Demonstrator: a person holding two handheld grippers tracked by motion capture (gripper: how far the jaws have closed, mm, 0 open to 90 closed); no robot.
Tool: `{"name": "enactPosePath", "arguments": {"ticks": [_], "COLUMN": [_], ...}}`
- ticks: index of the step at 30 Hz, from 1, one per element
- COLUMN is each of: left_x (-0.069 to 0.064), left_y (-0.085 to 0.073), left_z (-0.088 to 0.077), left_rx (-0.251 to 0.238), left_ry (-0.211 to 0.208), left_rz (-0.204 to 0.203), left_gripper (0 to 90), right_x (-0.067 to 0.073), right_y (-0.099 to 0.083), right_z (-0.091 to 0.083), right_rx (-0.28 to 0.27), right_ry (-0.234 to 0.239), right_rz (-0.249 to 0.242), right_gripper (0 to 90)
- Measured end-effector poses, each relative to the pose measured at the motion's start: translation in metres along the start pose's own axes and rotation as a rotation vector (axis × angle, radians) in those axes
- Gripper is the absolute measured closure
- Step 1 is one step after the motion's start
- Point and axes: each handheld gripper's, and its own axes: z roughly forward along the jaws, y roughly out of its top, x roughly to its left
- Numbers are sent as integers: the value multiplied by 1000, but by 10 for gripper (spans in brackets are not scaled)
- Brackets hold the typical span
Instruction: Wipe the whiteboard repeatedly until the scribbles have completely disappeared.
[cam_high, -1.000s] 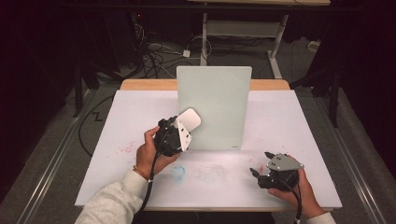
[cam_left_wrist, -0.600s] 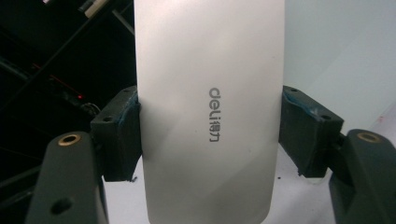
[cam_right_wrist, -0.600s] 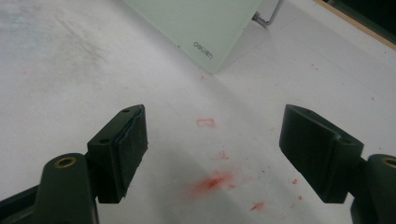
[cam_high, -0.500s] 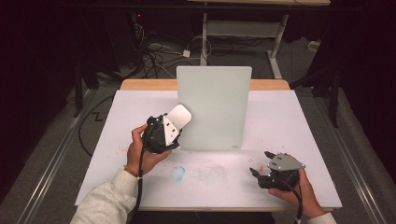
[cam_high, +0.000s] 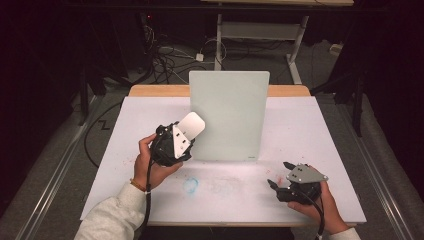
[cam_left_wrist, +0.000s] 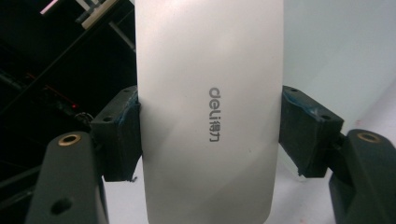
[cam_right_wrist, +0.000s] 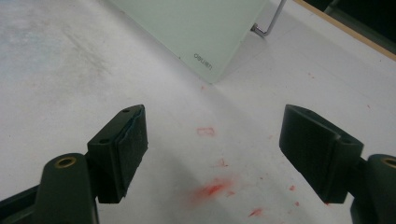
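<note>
Left gripper (cam_high: 186, 134) has swung back right since 0.5 s ago; eraser tip now overlaps the board's left edge.
Glass board (cam_high: 227, 115) stands upright at table (cam_high: 320, 130) 12 o'clock. White eraser (cam_left_wrist: 210, 112) pinched between left jaws, tip pointing 1 o'clock. Right gripper (cam_high: 281, 176) rests at 5 o'clock, jaws spread, nothing between them.

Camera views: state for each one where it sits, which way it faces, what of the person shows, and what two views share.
High view: above the person's side, facing forward and down on the table; both forearms, left gripper and right gripper show.
Left gripper view: rides the left gripper, looking along its fingers, which clamp a white eraser.
Right gripper view: rides the right gripper, looking low across the table past open fingers at red marks.
Shared: the upright glass board shows in the high and right gripper views.
</note>
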Motion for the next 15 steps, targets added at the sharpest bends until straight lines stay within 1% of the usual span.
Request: {"name": "enactPosePath", "arguments": {"ticks": [3, 9, 15], "left_x": [-1, 0, -1], "left_y": [-2, -6, -7], "left_z": [-4, -13, -18], "left_rx": [2, -17, -35], "left_ry": [-18, -79, -126], "left_rz": [5, -23, -21], "left_gripper": [292, 292, 292], "right_x": [-1, -2, -3], "right_y": [1, 1, 1], "right_z": [-1, -1, -3], "right_rx": [-3, -5, -7], "right_ry": [-3, -5, -15], "right_rz": [13, 8, 12], "right_gripper": [242, 242, 242]}}
